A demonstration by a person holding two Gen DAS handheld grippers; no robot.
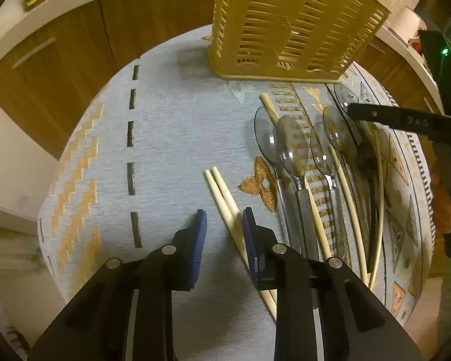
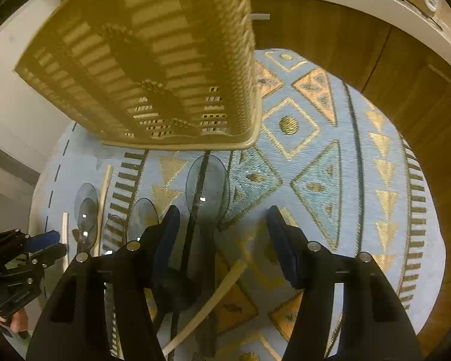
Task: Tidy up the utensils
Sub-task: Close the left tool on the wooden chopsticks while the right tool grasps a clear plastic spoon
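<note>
1. Fingers: the left gripper (image 1: pixel 224 221) has its fingers apart, empty, straddling the pair of chopsticks (image 1: pixel 222 194) low over the counter (image 1: pixel 165 138). The right gripper (image 2: pixel 222 225) is likewise spread wide and empty, above the large clear spoon (image 2: pixel 207 185).
2. Clear plastic spoons (image 1: pixel 291 147): a row lying right of the pair, handles toward the camera, with loose chopsticks (image 1: pixel 348 186) among them.
3. Slotted yellow utensil holder (image 1: pixel 288 24): stands upright at the far edge.
4. Handling, by judgement: chopsticks light, stiff, thin, prone to roll; pinch both mid-length. Spoons light, slick, brittle; grip by the handle.
</note>
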